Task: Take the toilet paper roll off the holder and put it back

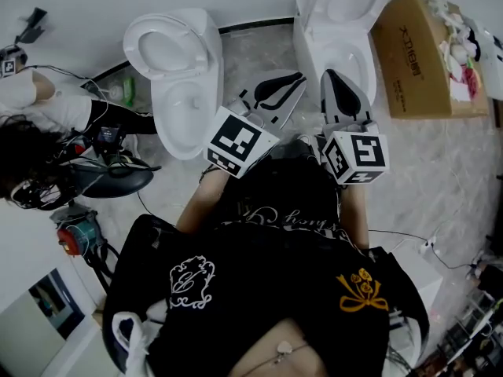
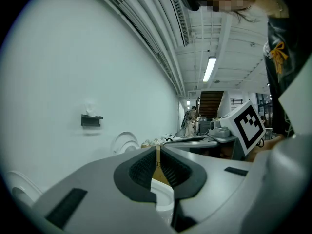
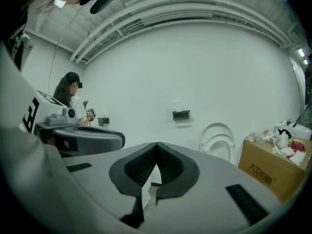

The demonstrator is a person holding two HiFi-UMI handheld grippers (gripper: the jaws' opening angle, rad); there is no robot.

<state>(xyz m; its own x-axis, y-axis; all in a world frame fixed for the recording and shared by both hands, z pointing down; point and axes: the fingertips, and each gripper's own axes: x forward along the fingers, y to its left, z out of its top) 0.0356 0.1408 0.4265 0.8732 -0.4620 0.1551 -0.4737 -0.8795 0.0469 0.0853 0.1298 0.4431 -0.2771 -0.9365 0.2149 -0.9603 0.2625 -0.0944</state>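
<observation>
Grey left gripper (image 2: 157,149): jaws closed tip to tip, nothing held. From it the wall-mounted holder (image 2: 91,120), with the white roll (image 2: 89,109) on top, lies well off to the left and higher. Right gripper (image 3: 157,145): jaws likewise closed and empty; holder nearly dead ahead, slightly right, higher, well apart. Judged better aligned: right gripper. Roll axis too small to read.

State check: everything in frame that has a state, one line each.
left tongs, shut, nothing held
right tongs, shut, nothing held
left toilet, lid up
right toilet, lid up
cardboard box, open, stuffed full
wall holder, mounted on the wall, something white on top, too small to tell
</observation>
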